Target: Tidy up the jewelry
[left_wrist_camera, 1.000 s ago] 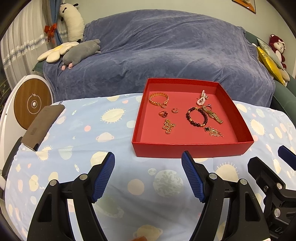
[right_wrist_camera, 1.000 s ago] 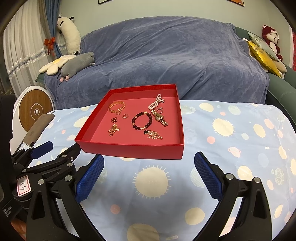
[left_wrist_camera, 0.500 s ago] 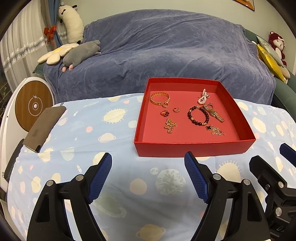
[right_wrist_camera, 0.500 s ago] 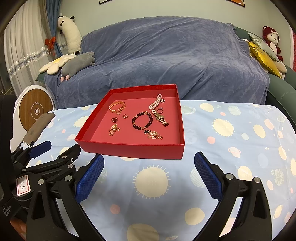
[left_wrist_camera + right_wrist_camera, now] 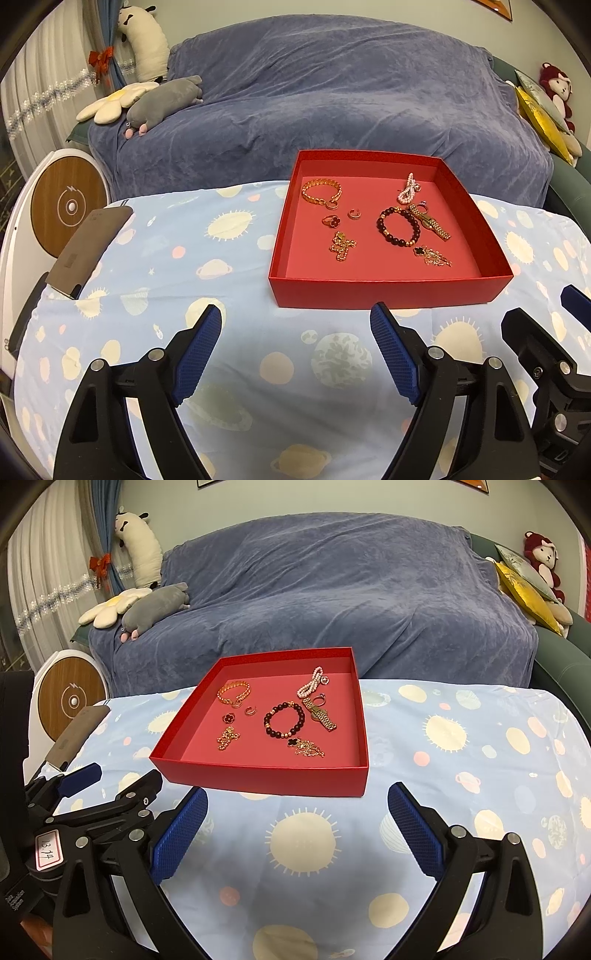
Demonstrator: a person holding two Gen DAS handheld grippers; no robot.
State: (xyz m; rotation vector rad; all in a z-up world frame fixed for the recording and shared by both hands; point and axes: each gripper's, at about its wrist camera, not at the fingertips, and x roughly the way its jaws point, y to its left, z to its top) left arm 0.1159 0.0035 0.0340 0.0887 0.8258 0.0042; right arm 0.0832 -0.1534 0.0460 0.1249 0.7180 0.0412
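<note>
A shallow red box [image 5: 388, 291] [image 5: 266, 777] sits on the table and holds several pieces of jewelry: a gold chain bracelet [image 5: 320, 192] [image 5: 234, 694], a dark bead bracelet [image 5: 398, 232] [image 5: 284, 720], a pearl strand [image 5: 407, 188] [image 5: 310, 686], a gold watch [image 5: 430, 221] [image 5: 320, 714], rings and gold chains. My left gripper [image 5: 297, 328] is open and empty, short of the box's near wall. My right gripper [image 5: 297, 808] is open and empty, also just before the box.
The table wears a light blue cloth with suns and planets [image 5: 461, 775]. A grey phone-like slab [image 5: 86, 251] lies at the table's left edge, with a round wooden-faced device [image 5: 68, 208] beyond it. A blue-covered sofa [image 5: 332, 103] with plush toys stands behind.
Both grippers have drawn back slightly from the box and stay open. The jewelry has not moved.
</note>
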